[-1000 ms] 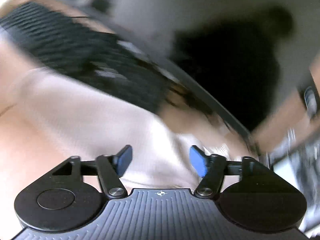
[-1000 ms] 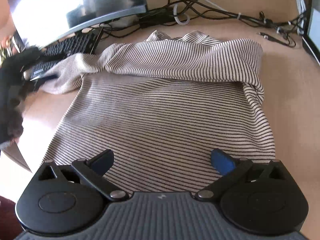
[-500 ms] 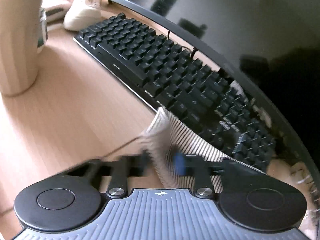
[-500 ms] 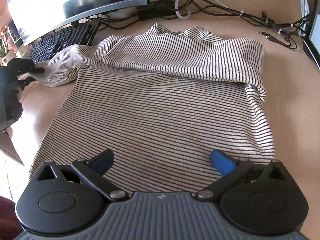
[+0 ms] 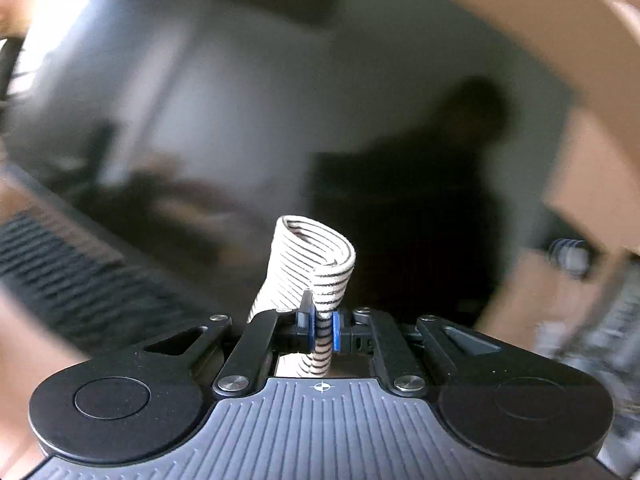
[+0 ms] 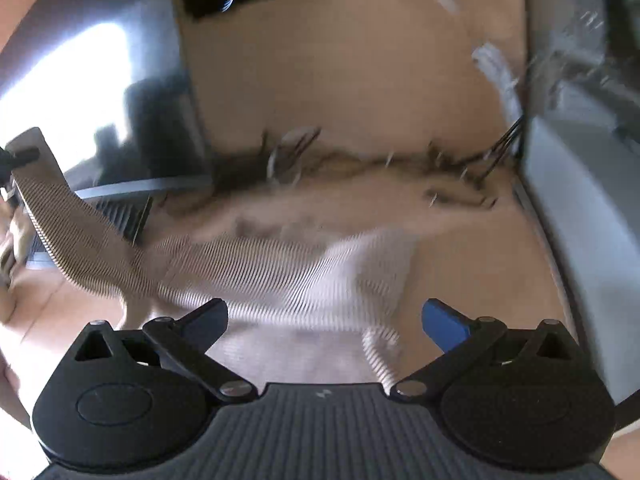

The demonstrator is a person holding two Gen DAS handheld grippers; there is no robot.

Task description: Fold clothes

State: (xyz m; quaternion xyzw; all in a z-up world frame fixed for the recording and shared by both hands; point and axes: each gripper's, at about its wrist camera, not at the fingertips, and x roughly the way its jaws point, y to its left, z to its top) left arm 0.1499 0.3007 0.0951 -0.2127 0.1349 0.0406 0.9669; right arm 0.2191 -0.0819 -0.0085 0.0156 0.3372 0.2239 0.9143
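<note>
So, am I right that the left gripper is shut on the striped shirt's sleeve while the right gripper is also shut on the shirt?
Not quite: the right gripper is open, as the right wrist view shows. The left gripper is indeed shut on the striped shirt's sleeve.

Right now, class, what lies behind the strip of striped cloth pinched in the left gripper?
Behind the striped cloth, pinched in the shut left gripper, a dark monitor screen fills the blurred view, a keyboard at lower left. The cloth covers a patch of screen; the desk under it stays hidden.
</note>
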